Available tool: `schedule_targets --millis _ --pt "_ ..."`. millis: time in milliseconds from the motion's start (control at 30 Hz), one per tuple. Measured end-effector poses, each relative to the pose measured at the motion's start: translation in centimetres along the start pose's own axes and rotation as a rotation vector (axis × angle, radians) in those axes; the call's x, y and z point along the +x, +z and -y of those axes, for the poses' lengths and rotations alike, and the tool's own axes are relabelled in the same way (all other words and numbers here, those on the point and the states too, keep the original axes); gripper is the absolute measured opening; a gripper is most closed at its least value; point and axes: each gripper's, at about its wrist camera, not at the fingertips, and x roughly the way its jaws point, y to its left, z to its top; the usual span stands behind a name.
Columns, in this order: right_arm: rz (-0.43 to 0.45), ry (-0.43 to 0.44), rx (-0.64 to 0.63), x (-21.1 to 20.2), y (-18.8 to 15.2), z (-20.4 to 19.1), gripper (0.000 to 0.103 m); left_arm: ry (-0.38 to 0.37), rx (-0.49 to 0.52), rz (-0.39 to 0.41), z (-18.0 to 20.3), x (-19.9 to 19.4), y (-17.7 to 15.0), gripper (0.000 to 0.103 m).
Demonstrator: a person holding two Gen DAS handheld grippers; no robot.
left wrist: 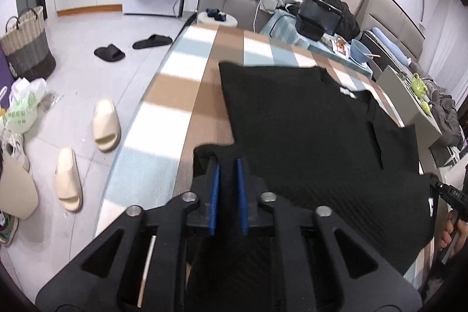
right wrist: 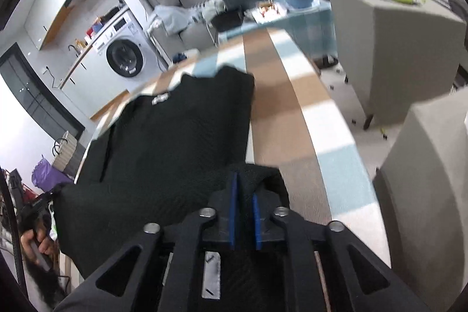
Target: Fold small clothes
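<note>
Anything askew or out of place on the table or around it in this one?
The black garment lies askew across the striped tablecloth, its near edge lifted by both hand-held grippers, left and right. On the floor, cream slippers and black slippers lie scattered, with a plastic bag beside them.

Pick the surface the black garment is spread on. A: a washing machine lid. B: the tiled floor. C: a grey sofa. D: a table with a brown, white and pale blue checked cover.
D: the black garment lies flat on the checked cover, with floor visible beyond its edge.
</note>
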Motion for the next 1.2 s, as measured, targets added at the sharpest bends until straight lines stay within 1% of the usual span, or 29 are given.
schedule_targets --millis 33,67,100,133,233,300,367,467,567,600,633,667,700,733,767,800,867,967,1033,1100,1200 --pt "-0.008 0.019 0.008 -0.3 -0.4 0.4 0.034 -0.007 -0.004 0.000 -0.3 -0.2 -0.6 0.028" --pt "-0.006 0.041 0.013 -0.8 -0.9 1.0 0.043 -0.010 -0.010 0.003 -0.7 -0.5 -1.2 0.041" --pt "0.003 0.051 0.015 -1.5 -1.5 1.4 0.047 -0.010 -0.019 0.010 -1.1 -1.0 -2.0 0.047" --pt "0.007 0.051 0.017 -2.1 -2.1 1.8 0.048 -0.013 -0.028 0.016 -1.4 -1.5 -2.8 0.053" --pt "0.004 0.038 0.048 -3.9 -4.4 3.3 0.049 -0.039 -0.053 0.000 -2.2 -2.7 -5.2 0.054" --pt "-0.014 0.056 0.063 -4.8 -6.0 4.0 0.049 -0.034 -0.060 -0.012 -2.5 -3.1 -6.5 0.054" --pt "-0.018 0.064 0.052 -5.2 -7.2 4.0 0.049 -0.032 -0.064 -0.019 -2.6 -3.5 -7.5 0.054" --pt "-0.023 0.081 0.049 -5.2 -8.0 4.1 0.049 -0.050 -0.068 -0.030 -2.5 -3.9 -8.5 0.054" --pt "-0.022 0.116 0.045 -4.8 -8.0 3.7 0.049 -0.055 -0.058 -0.049 -2.1 -3.9 -9.1 0.054" --pt "-0.017 0.120 0.033 -4.8 -7.9 3.4 0.045 -0.051 -0.055 -0.054 -2.0 -3.7 -9.2 0.054" --pt "-0.010 0.116 0.021 -4.7 -7.8 3.2 0.038 -0.046 -0.052 -0.060 -1.8 -3.6 -9.2 0.054" --pt "-0.007 0.116 0.004 -4.6 -7.8 2.8 0.022 -0.044 -0.048 -0.064 -1.7 -3.6 -9.3 0.053" --pt "-0.008 0.117 -0.008 -4.5 -7.7 2.6 0.011 -0.047 -0.039 -0.066 -1.5 -3.6 -9.3 0.048" --pt "-0.005 0.124 -0.014 -4.5 -7.7 2.5 0.007 -0.049 -0.031 -0.063 -1.3 -3.7 -9.3 0.026" --pt "0.003 0.135 -0.023 -4.7 -7.7 2.3 0.006 -0.049 -0.021 -0.056 -1.2 -3.9 -9.3 0.006" --pt "0.017 0.137 -0.032 -5.1 -7.7 2.2 0.005 -0.046 -0.008 -0.042 -0.9 -4.2 -9.1 0.003" --pt "0.058 0.155 -0.043 -6.2 -7.6 1.9 0.005 -0.043 0.001 0.002 -0.7 -5.1 -8.8 0.003" --pt "0.104 0.188 -0.030 -7.8 -7.1 1.6 0.004 -0.062 0.000 0.066 -0.3 -7.1 -7.8 0.003" --pt "0.127 0.212 -0.026 -8.6 -6.5 1.1 0.004 -0.086 -0.012 0.110 -0.1 -8.2 -6.5 0.003" --pt "0.157 0.225 -0.031 -9.3 -5.5 0.4 0.004 -0.094 -0.025 0.147 0.1 -9.0 -4.6 0.003" --pt "0.196 0.235 0.003 -9.4 -3.1 -0.4 0.003 -0.100 -0.027 0.203 0.7 -9.4 -1.5 0.002"
